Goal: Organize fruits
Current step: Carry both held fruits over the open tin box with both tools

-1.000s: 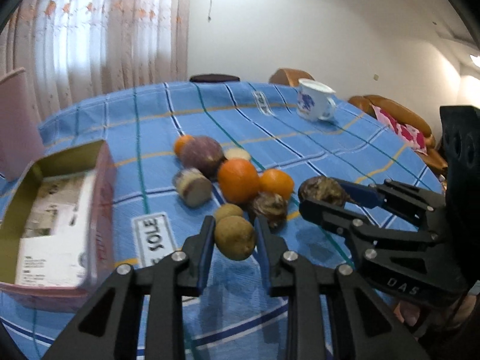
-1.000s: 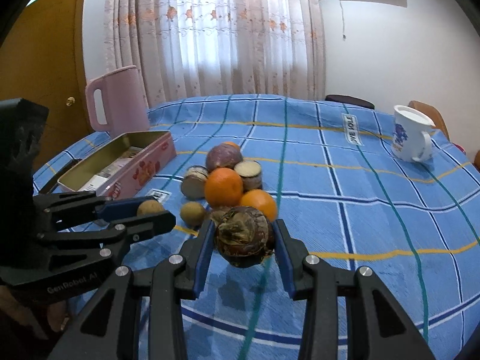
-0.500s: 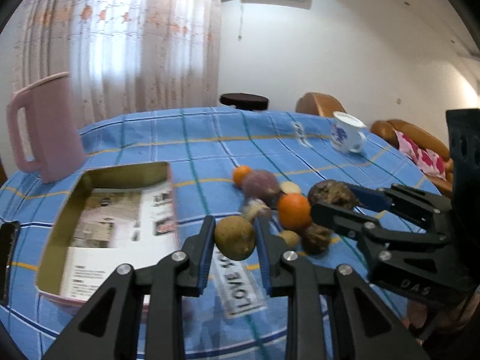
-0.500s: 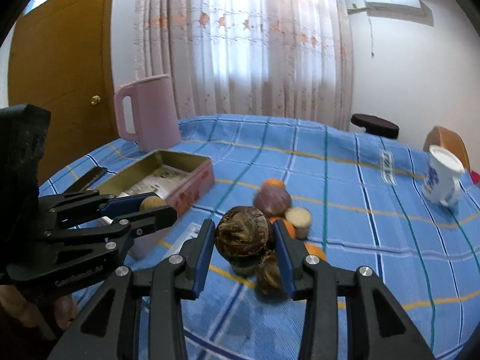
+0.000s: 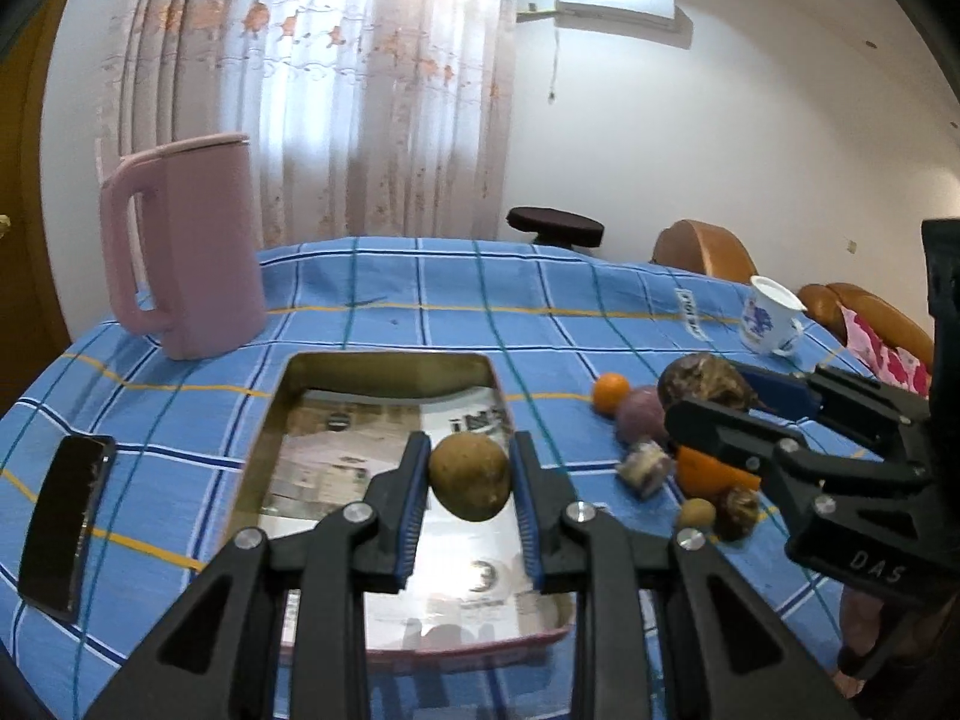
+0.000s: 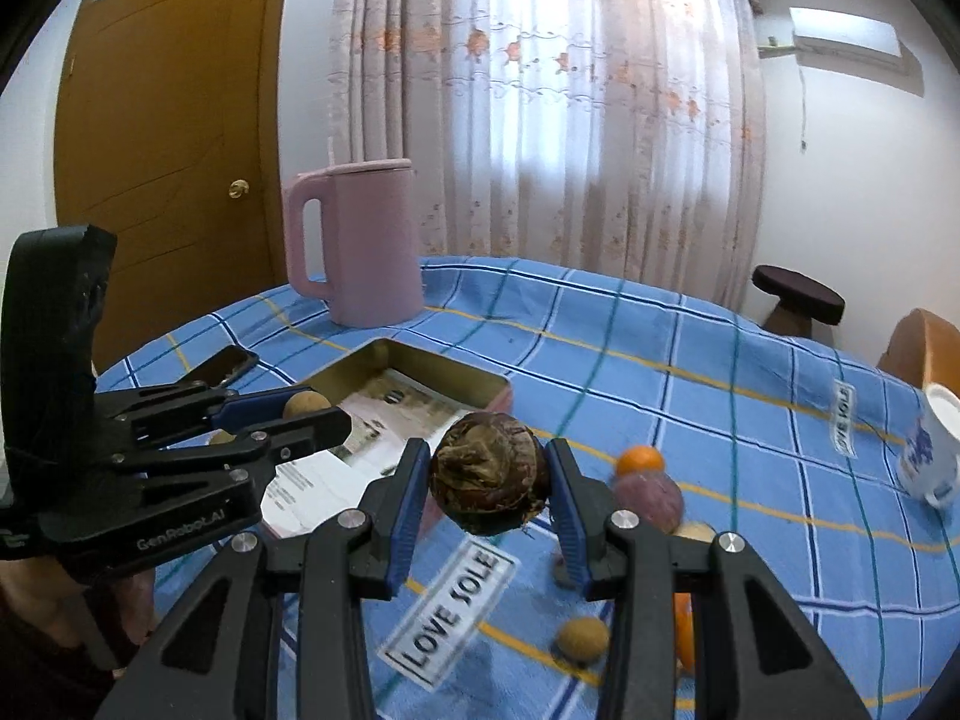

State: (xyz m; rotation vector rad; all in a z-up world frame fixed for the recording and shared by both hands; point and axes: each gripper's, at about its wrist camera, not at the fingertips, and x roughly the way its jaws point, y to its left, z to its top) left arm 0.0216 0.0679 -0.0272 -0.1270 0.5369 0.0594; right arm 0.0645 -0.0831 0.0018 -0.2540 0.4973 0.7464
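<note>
Blue checked cloth covers the round table, with an open tin as the landmark. Nearest, the left gripper pinches a tan round fruit directly over the tin's paper-lined floor; letting go from this height could make it bounce or roll. Just right of the tin, the right gripper clamps a dark wrinkled fruit above bare cloth, so releasing early would miss. Beyond, loose fruits lie right of the tin; a pink jug stands behind it.

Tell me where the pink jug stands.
The tall pink plastic jug stands upright on the blue checked tablecloth, beyond the open metal tin's far left corner.
</note>
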